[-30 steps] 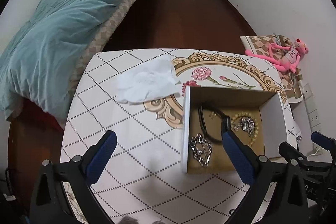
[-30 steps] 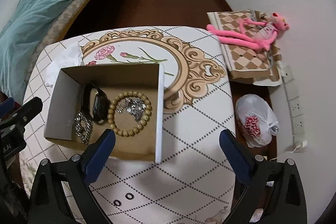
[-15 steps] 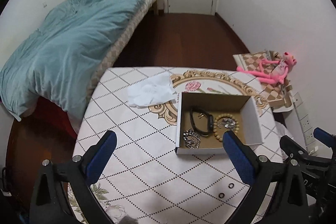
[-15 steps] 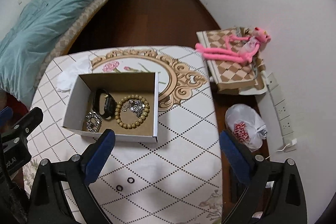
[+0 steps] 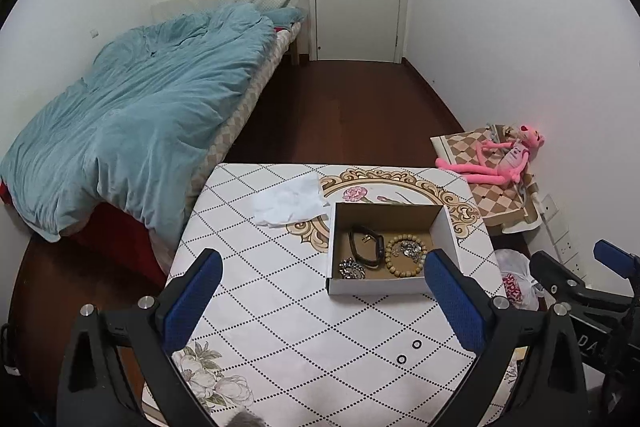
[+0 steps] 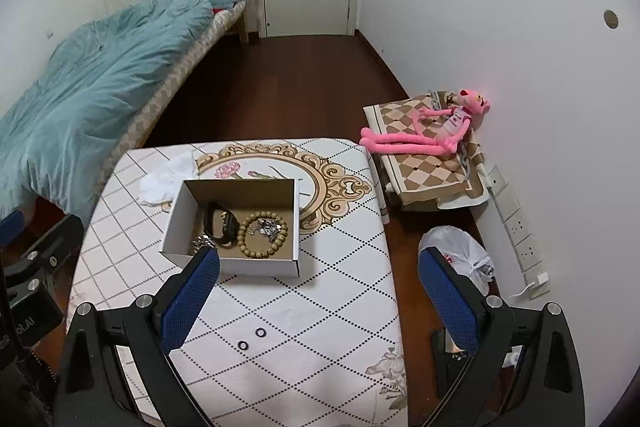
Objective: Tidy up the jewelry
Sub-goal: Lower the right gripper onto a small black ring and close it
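1. Table [image 5: 280, 307]: holds the box and two loose rings.
2. Both grippers, left [image 5: 320, 303] and right [image 6: 320, 301]: wide open, holding nothing, high over the table.
3. Box [image 6: 276, 267]: already has watch [image 6: 221, 225], beads [image 6: 262, 234] and a shiny piece [image 5: 352, 268] inside.
4. Rings [image 6: 251, 339]: out on the table near the box. Probably last to go in.
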`<state>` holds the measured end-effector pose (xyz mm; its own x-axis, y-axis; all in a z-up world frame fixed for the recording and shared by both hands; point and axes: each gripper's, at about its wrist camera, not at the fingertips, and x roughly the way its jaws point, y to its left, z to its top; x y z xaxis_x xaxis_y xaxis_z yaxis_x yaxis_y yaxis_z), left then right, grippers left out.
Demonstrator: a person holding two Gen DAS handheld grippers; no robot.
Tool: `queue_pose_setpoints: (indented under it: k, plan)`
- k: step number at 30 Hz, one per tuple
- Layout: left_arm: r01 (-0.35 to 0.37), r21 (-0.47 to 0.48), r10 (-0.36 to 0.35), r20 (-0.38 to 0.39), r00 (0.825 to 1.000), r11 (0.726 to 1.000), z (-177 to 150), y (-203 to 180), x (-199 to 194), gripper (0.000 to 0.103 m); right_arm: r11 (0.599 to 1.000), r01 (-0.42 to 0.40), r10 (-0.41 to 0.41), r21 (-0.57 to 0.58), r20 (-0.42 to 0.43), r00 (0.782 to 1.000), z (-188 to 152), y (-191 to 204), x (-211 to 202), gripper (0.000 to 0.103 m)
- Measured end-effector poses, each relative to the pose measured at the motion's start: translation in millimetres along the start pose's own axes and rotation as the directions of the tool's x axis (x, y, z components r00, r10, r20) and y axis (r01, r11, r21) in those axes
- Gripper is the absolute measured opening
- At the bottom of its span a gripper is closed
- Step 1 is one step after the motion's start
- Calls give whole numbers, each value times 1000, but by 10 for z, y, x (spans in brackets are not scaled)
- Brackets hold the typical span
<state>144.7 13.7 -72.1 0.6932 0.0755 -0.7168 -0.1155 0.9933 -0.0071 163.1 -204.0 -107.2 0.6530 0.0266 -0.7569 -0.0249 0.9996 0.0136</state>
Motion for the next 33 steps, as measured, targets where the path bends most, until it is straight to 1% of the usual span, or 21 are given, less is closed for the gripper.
queue_pose_setpoints:
  k: [2,3,6,8,9,13,14,15,17,18,20,21,22,24,26,27,30,31,32,33]
  plan:
    - [-8,-10,8,-13,1000,1000,-46,7,26,103,1000,-6,6,6,-3,1000,-32,-10,-8,101]
    - [-14,-17,14,-31,999,1000,-79,15,77,103,1000,-10,10,10,-7,1000,-55,-16,5,101]
    - [-49,-20,46,-102,994,999,-239,28,294,103,999,-34,35,17,-47,998,-177,-26,145,101]
    - [-69,-14,66,-149,987,998,-369,33,429,103,999,-53,54,11,-100,994,-319,-13,351,101]
    - [-80,-14,76,-178,981,997,-452,43,528,103,998,-68,69,12,-125,990,-393,-9,454,101]
    - [-105,3,102,-270,958,994,-753,54,869,103,997,-83,82,1,-209,974,-696,58,852,100]
    - [-109,12,108,-296,949,994,-834,55,965,103,996,-87,85,0,-232,969,-787,83,967,100]
    - [-109,18,109,-311,944,994,-885,57,1024,103,995,-101,99,5,-254,962,-873,105,1076,99]
    - [-115,29,118,-351,929,993,-1014,64,1165,103,993,-121,120,16,-289,950,-1016,146,1249,89]
    - [-112,33,117,-368,922,993,-1068,64,1226,103,992,-127,127,19,-302,945,-1075,164,1321,82]
    - [-116,45,125,-391,912,992,-1142,58,1317,103,991,-134,134,21,-319,938,-1166,209,1431,77]
    - [-117,47,126,-403,907,992,-1183,62,1362,103,990,-143,141,19,-323,936,-1208,241,1477,73]
    - [-120,47,129,-411,902,992,-1212,79,1392,103,990,-139,136,12,-323,937,-1237,273,1508,70]
    - [-121,46,129,-425,896,992,-1262,95,1449,103,990,-144,135,-3,-324,936,-1274,344,1555,69]
    - [-122,41,128,-436,891,992,-1290,108,1481,103,989,-145,131,-19,-330,935,-1312,410,1611,63]
    - [-123,41,128,-440,889,992,-1303,112,1494,103,989,-145,129,-23,-335,933,-1329,434,1645,59]
    - [-118,38,123,-447,886,992,-1315,112,1509,103,990,-130,106,-58,-311,945,-1328,511,1641,53]
    - [-117,38,121,-448,886,992,-1314,115,1513,103,990,-126,100,-65,-306,947,-1327,522,1646,45]
    - [-114,38,119,-449,885,993,-1319,106,1527,103,990,-119,90,-81,-295,951,-1330,540,1643,39]
    - [-111,38,116,-450,885,993,-1323,96,1529,103,989,-112,81,-93,-287,955,-1326,549,1641,26]
